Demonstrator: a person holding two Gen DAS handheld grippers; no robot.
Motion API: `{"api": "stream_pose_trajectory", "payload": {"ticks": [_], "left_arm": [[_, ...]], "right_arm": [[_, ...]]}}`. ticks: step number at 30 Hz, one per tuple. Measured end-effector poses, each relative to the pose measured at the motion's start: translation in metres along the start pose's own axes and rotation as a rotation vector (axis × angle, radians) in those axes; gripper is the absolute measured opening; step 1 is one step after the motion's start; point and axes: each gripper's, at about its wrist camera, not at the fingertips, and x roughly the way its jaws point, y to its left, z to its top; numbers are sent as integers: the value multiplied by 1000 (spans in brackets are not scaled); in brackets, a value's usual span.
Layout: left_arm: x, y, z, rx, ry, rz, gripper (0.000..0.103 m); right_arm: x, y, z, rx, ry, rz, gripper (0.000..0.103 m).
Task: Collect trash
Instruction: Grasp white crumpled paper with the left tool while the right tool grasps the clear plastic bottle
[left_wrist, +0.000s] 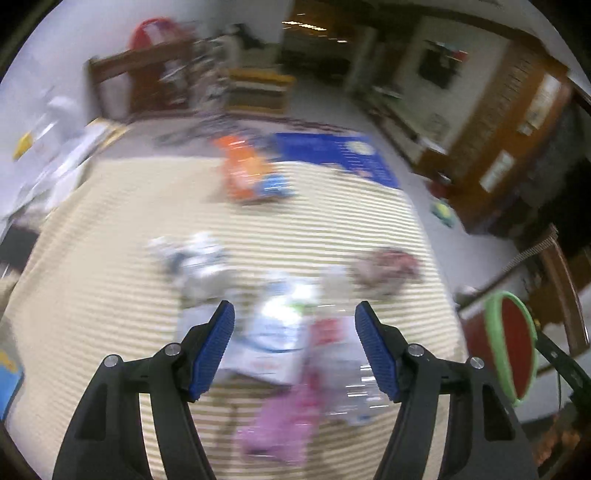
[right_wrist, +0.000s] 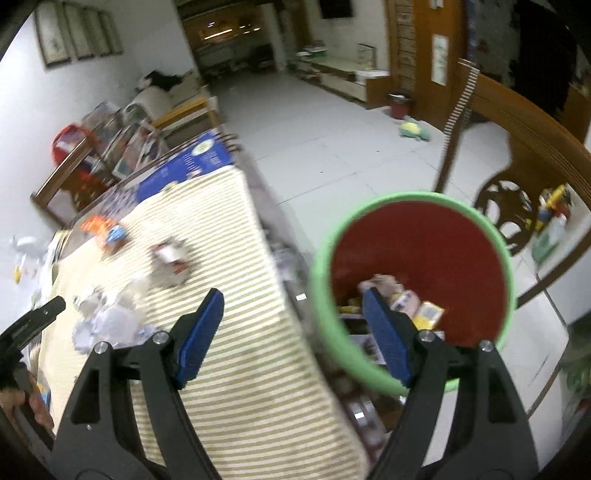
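While both grippers stand released and empty, the left gripper (left_wrist: 294, 347) hovers above blurred wrappers (left_wrist: 280, 332) on the striped cloth (left_wrist: 110, 295); a pink wrapper (left_wrist: 284, 421) lies between and below its jaws, long axis running roughly along the fingers. Beyond the right gripper (right_wrist: 293, 336), its right finger overlaps the green-rimmed red bin (right_wrist: 417, 251).

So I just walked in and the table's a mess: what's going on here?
A person with a gripper in each hand is clearing trash off the striped table mat into a red bin with a green rim. The left gripper hangs over a blurred pile of wrappers, jaws apart and empty. The right gripper is also open and empty by the bin, which already holds some trash.
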Motion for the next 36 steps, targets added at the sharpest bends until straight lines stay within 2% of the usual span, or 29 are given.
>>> {"api": "stream_pose_trajectory", "payload": {"ticks": [2, 3, 4, 7, 12, 13, 15, 17, 20, 23, 26, 31, 34, 36], "left_arm": [[11, 25, -1, -50, 34, 11, 60], [16, 33, -2, -72, 52, 0, 51], [24, 46, -4, -107, 85, -25, 48], [48, 62, -11, -146, 168, -73, 47], [71, 70, -20, -137, 230, -98, 46], [77, 73, -21, -143, 249, -115, 43], [83, 78, -22, -149, 266, -141, 39], [84, 84, -20, -149, 269, -178, 29], [72, 84, -17, -119, 249, -186, 24], [58, 89, -19, -94, 233, -198, 24], [49, 98, -18, -57, 223, -179, 24], [49, 109, -18, -39, 222, -159, 29], [52, 113, -15, -50, 221, -163, 35], [50, 116, -14, -54, 215, -164, 45]], "right_arm": [[1, 22, -4, -13, 10, 24, 76], [2, 28, -6, -16, 13, 30, 76], [3, 37, -7, -22, 17, 35, 76], [5, 59, -13, -36, 23, 42, 76], [6, 92, -22, -66, 40, 55, 76], [7, 100, -24, -76, 48, 60, 76], [10, 114, -26, -95, 61, 72, 76], [13, 126, -26, -110, 72, 83, 76], [22, 144, -25, -123, 103, 110, 76], [39, 157, -21, -116, 157, 148, 76], [64, 167, -17, -105, 229, 181, 75], [106, 182, -18, -133, 337, 175, 74], [124, 188, -20, -139, 394, 180, 74], [132, 191, -21, -148, 417, 180, 74]]}}
